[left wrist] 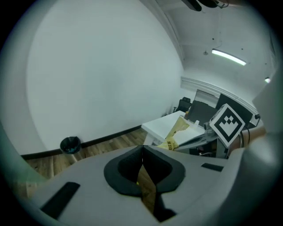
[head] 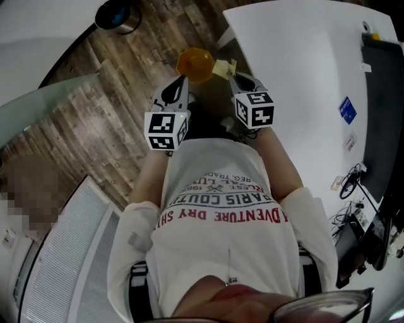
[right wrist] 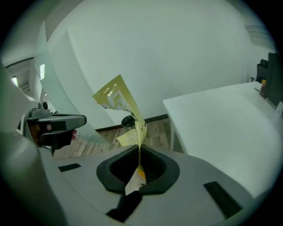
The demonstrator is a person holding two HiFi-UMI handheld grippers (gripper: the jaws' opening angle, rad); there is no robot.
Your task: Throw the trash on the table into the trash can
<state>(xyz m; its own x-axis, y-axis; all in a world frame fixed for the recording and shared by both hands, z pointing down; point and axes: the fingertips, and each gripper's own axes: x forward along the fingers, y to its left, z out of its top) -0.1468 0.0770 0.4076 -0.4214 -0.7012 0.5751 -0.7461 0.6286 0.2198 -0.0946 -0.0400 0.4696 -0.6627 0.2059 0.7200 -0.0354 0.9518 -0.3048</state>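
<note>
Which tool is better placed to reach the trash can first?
Probably left: left tool, shut on orange wrapper, is nearer the trash can; right tool, gripping yellow wrapper, sits farther.

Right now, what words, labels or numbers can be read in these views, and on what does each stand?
"ADVENTURE DRY SH": red, upside down, on the person's white printed T-shirt, cut off at the side.
"PARIS": dark row on that shirt; the rest is blurred.
The small blue label on the white table: too small.
Black print on the yellow crumpled wrapper: too small.
The orange packet: no print shows.
</note>
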